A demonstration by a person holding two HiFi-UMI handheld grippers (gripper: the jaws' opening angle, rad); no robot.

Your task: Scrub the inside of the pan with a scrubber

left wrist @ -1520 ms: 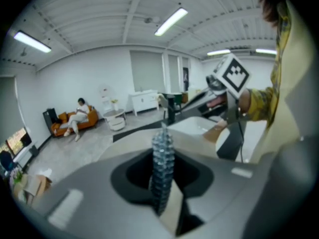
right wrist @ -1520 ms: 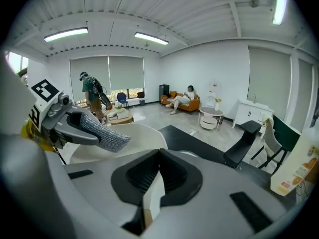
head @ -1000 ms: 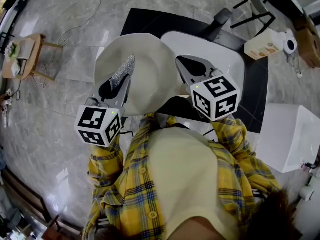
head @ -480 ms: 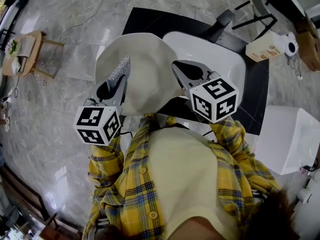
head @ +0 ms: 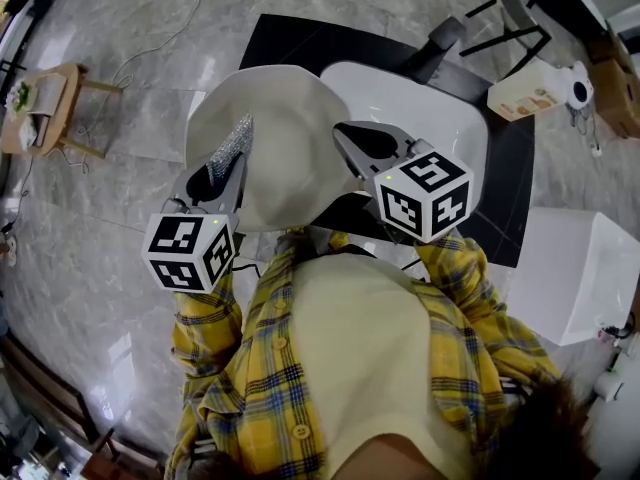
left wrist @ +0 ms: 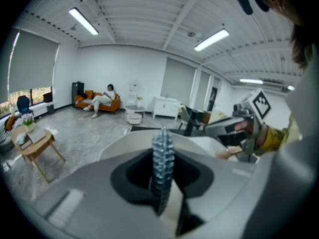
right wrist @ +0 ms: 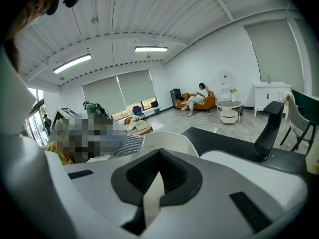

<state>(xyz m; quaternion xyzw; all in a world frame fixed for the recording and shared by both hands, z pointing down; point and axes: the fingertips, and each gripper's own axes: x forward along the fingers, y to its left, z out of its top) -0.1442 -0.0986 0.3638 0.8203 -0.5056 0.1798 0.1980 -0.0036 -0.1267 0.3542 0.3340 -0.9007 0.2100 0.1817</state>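
A large cream pan [head: 285, 143] is held tilted over the white sink [head: 450, 118]. My right gripper [head: 350, 140] is at the pan's right rim and is shut on it; a cream strip of the pan [right wrist: 172, 141] shows between the closed jaws of the right gripper [right wrist: 155, 183]. My left gripper [head: 225, 166] is shut on a silvery steel scrubber [head: 234, 140], which sticks out over the pan's inside near its left part. The left gripper view shows the scrubber [left wrist: 162, 158] standing up from the left gripper [left wrist: 162, 193] with the pan [left wrist: 124, 143] behind it.
The sink sits in a black counter [head: 290, 43] with a dark faucet [head: 440, 40] at its back. A soap bottle [head: 522, 94] lies at the right, a white box [head: 585, 268] stands lower right, and a wooden stool [head: 45, 108] stands far left.
Both grippers, the pan and the scrubber have shifted slightly to the left. Both grips are unchanged.
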